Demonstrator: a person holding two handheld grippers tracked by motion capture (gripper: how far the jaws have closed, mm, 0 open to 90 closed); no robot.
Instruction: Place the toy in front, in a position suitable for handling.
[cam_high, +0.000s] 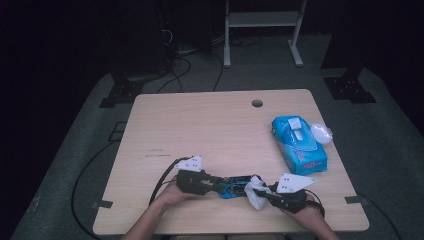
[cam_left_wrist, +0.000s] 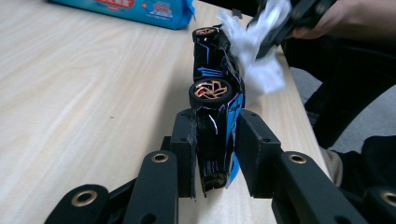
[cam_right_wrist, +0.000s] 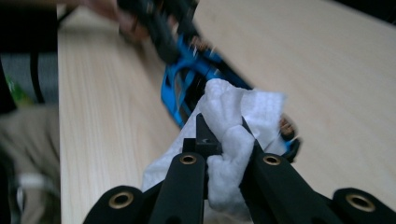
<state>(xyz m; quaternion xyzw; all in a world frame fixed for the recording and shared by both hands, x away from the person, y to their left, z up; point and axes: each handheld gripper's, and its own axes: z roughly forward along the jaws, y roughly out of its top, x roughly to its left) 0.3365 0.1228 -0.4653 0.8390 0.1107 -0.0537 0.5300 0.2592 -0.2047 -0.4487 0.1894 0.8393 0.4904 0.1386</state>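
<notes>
The table (cam_high: 210, 125) holds a toy car (cam_high: 234, 185) near its front edge, lying longways between the hands. The left gripper (cam_left_wrist: 215, 149) squeezes one end. The right gripper (cam_right_wrist: 224, 140) pinches a white wipe (cam_right_wrist: 233, 121) against the other end.

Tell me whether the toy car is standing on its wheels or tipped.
Tipped on its side: in the left gripper view the toy car sits clamped in the left gripper, its wheel faces turned up toward the camera.
</notes>
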